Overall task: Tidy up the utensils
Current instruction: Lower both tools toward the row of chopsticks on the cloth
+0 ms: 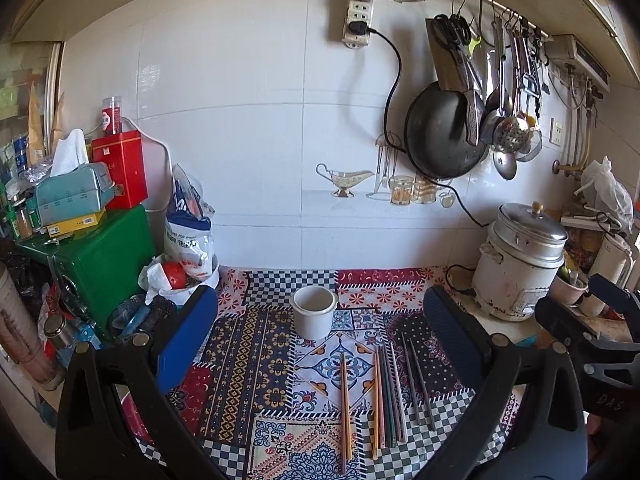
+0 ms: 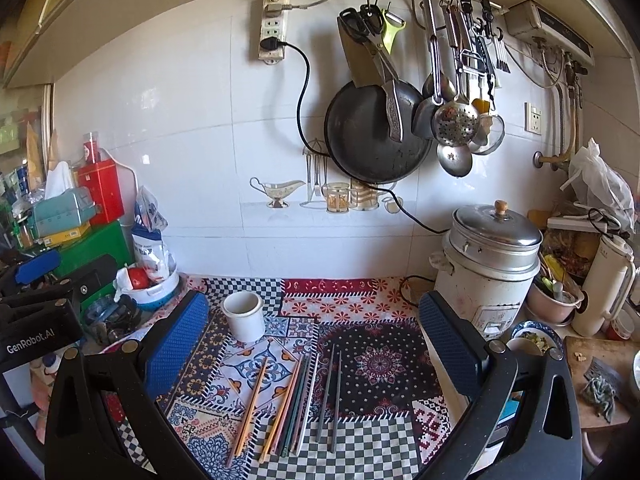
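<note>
We see our left claw [image 1: 320, 332] spread wide with nothing between its blue textured pads [image 1: 186, 336], held above the desk [image 1: 240, 360], which is covered by a patchwork cloth of checks, florals and medallions. Our right claw [image 2: 316, 332] is likewise spread wide and holds nothing, its blue pads [image 2: 176, 340] flanking the same scene from slightly further right. On the cloth stands a white cylindrical ceramic cup [image 1: 314, 312], upright, its inside showing nothing we can make out. Nearer to us lie the chopsticks in three groups: a lone orange chopstick [image 1: 346, 404] on the left, apart from a tight bundle of orange, green and pale pink chopsticks [image 1: 386, 396] lying side by side, and just right of that a pair of dark grey chopsticks [image 1: 418, 380]. All point roughly away from us toward the cup, none touching it. Against the white tiled wall [image 1: 260, 120] at the right sits a white electric rice cooker with a metal lid [image 1: 520, 260], and a black wok [image 1: 444, 132] hangs above it among ladles.
</note>
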{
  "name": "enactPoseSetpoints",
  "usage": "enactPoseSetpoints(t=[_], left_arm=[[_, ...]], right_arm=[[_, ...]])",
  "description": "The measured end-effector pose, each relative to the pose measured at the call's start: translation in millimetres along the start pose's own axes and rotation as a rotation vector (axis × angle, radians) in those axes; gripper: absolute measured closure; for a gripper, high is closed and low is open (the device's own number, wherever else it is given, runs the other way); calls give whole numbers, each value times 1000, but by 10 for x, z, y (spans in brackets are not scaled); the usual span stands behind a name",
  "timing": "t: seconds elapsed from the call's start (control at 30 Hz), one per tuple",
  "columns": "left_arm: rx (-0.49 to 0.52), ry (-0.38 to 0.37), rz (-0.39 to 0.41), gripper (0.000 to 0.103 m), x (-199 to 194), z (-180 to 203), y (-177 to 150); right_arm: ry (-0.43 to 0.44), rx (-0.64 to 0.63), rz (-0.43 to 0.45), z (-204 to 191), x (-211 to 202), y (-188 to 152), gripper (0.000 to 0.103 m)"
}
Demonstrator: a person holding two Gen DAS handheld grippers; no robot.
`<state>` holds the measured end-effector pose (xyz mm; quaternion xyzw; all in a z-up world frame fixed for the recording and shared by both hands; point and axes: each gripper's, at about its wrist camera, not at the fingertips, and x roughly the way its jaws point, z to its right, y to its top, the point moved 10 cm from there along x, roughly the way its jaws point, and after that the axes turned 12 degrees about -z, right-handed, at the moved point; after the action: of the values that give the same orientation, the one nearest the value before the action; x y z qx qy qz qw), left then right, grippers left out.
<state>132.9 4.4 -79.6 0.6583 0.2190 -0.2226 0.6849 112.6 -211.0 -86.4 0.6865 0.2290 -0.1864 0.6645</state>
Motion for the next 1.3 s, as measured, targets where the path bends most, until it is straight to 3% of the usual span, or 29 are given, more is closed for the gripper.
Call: enactPoseSetpoints(t=[0.17, 0.37, 0.5, 0.83, 1.0, 1.1, 1.23, 1.3], left_arm=[[34, 18, -80, 0, 325, -75, -217], [45, -52, -234, 0, 811, -76, -547], [12, -80, -347, 0, 1205, -49, -762], [26, 5, -543, 8, 2129, 8, -1189], [36, -23, -656, 29, 2484, 101, -1476], [14, -44, -712, 41, 2609, 144, -1644], [-32, -70, -794, 55, 2754, 138, -1867], [-43, -85, -822, 60, 2814, 136, -1960]], right_arm=[[-21, 10, -84, 53, 306, -265, 0], [-31, 62, -223, 210, 757, -640, 0], [-60, 25, -308, 306, 1047, -861, 0], [-19, -60, -470, 393, 1732, -1154, 0], [16, -83, -569, 345, 2106, -1332, 1], [20, -98, -627, 333, 2288, -1469, 13], [30, -105, -706, 364, 2469, -1648, 36], [39, -96, -731, 393, 2519, -1704, 40]])
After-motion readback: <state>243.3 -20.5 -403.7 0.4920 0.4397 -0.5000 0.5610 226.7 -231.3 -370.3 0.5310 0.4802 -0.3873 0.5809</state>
